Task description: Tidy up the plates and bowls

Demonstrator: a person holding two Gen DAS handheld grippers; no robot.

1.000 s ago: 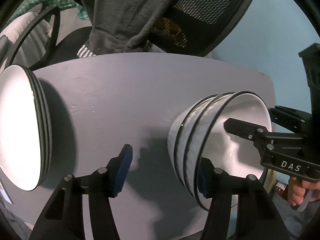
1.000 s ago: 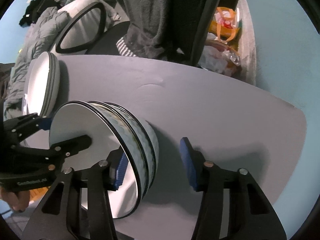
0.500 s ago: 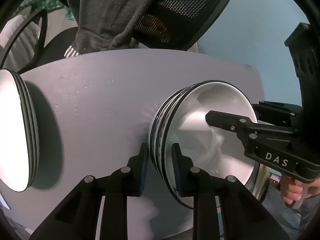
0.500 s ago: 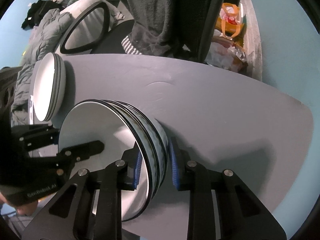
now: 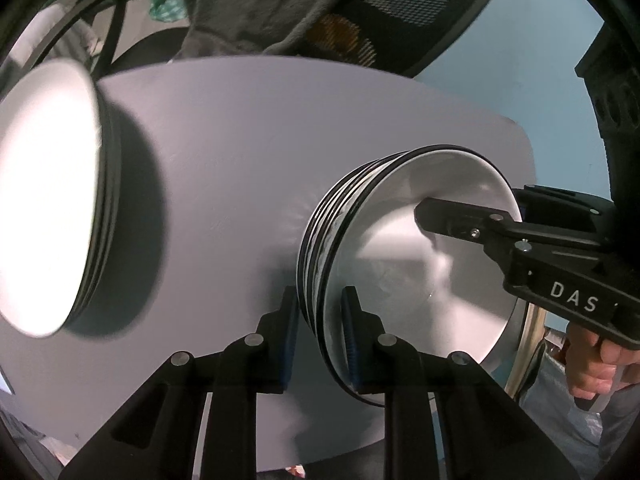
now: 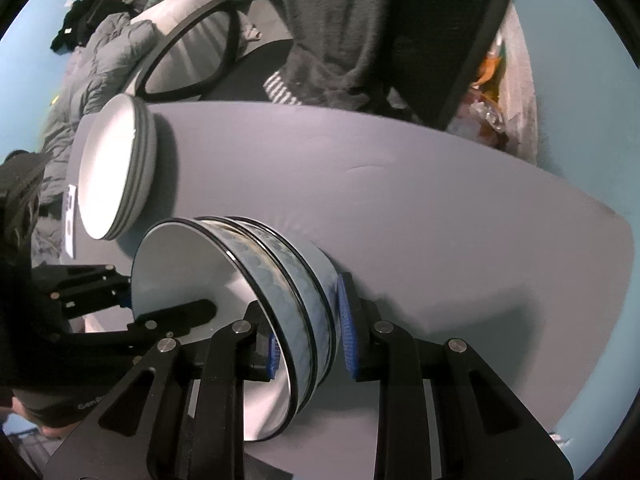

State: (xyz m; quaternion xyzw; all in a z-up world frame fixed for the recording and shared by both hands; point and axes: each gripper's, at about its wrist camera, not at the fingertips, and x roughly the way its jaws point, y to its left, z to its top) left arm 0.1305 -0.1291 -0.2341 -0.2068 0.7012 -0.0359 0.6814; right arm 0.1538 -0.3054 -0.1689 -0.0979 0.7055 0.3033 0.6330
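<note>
two hand-held grippers (image 5: 320, 332) (image 6: 308, 344) astride bowl stack (image 6: 280, 280)

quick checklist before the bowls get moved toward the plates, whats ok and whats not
1. Left gripper clamped on the bowl stack rim: ok; its jaws have just been closing.
2. Right gripper clamped on the opposite rim: ok; jaws also just closed.
3. Bowls nested evenly: ok.
4. Table bare between bowls and plate stack: ok.
5. Stack lifted off the table: cannot tell.
</note>
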